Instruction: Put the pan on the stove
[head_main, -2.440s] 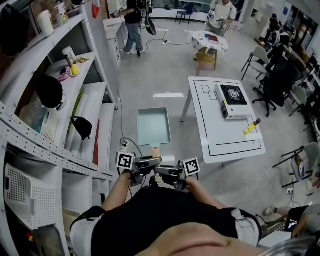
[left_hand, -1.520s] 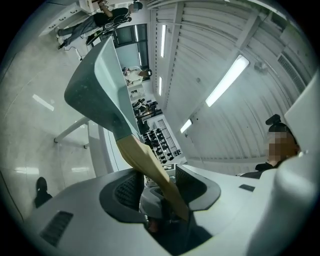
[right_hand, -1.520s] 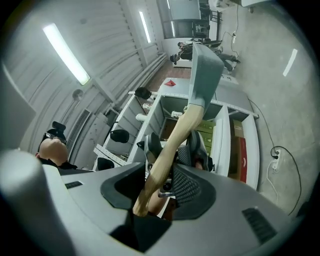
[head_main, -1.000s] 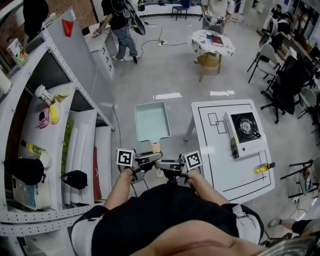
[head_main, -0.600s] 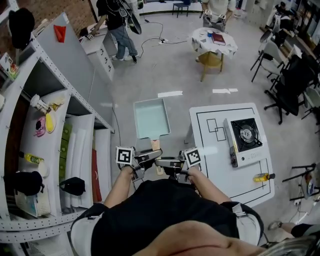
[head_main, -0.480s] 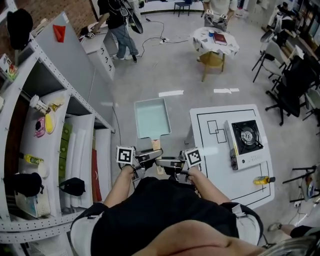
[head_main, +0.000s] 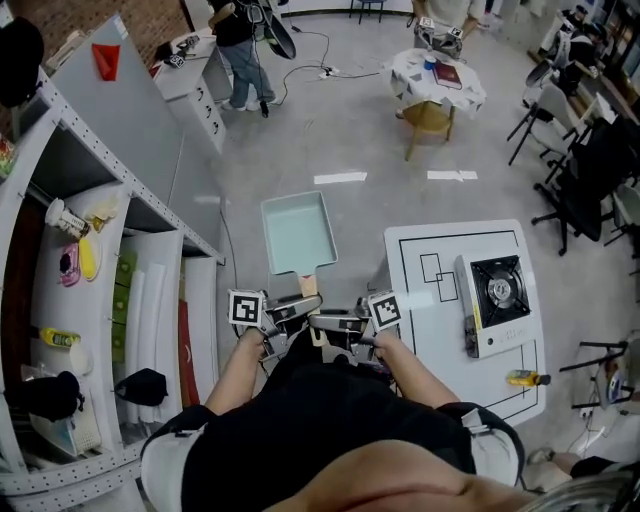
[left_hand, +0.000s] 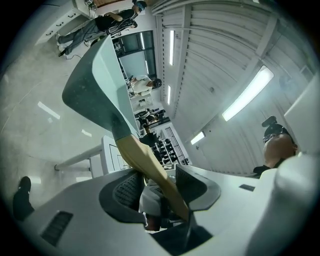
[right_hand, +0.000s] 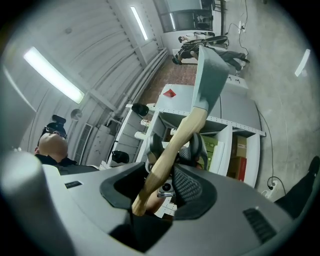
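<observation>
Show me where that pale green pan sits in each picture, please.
Head view: pan, centre, left of the white table.
Left gripper view: pan, upper left, tilted.
Right gripper view: pan, upper middle-right.
Shared landmark: its wooden handle.

Close before the waist, left gripper (head_main: 293, 310) and right gripper (head_main: 325, 322) point inward, the 2 clamping the pan handle (head_main: 309, 286).

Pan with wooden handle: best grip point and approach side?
The wooden handle: narrow enough for a claw to span, sticking out of the near short side of the pan. Come from its free end, along its length. The left claw and right claw both clamp it there; the tray-like body looks too wide.
</observation>
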